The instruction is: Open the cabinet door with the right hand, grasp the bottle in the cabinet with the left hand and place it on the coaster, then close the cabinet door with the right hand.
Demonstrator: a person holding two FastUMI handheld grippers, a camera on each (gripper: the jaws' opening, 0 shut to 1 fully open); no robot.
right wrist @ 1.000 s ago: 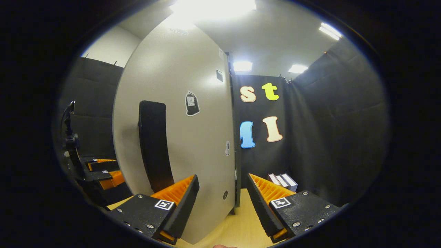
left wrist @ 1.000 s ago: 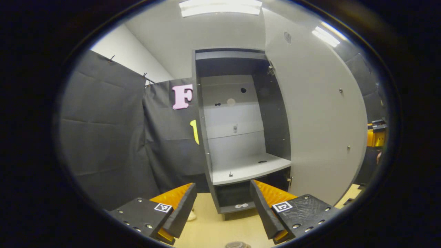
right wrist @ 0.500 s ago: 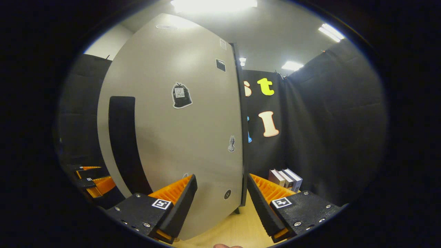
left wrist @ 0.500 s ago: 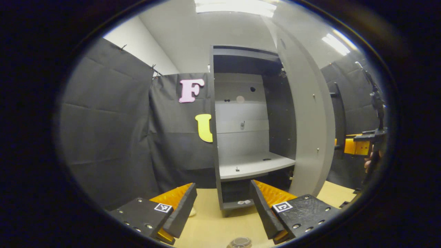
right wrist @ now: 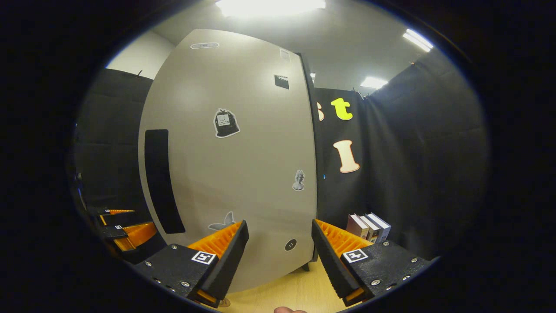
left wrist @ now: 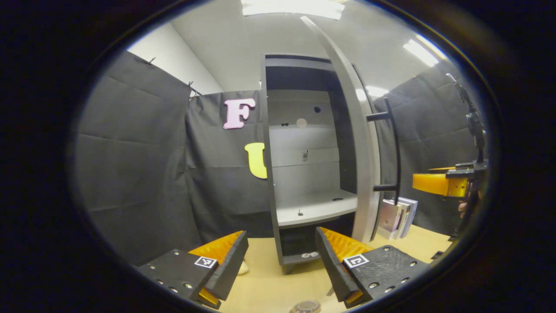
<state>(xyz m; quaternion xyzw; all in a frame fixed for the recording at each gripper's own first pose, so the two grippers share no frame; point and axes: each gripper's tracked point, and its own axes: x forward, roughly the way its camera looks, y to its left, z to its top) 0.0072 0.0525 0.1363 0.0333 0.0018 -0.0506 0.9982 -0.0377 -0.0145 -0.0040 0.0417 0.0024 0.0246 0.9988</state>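
My left tool (left wrist: pixel 281 265) is spread wide with nothing between its fingers, low over the counter (left wrist: pixel 269 287), facing the cabinet (left wrist: pixel 304 165). The cabinet door (left wrist: pixel 362 143) stands upright, its long axis vertical, swung so its edge points toward me, the handle (left wrist: pixel 393 152) on its far side. My right tool (right wrist: pixel 278 256) is also spread, bare, facing the door's outer face (right wrist: pixel 243 152). I cannot make out the bottle; a round object (left wrist: pixel 306 307) sits at the view's bottom edge.
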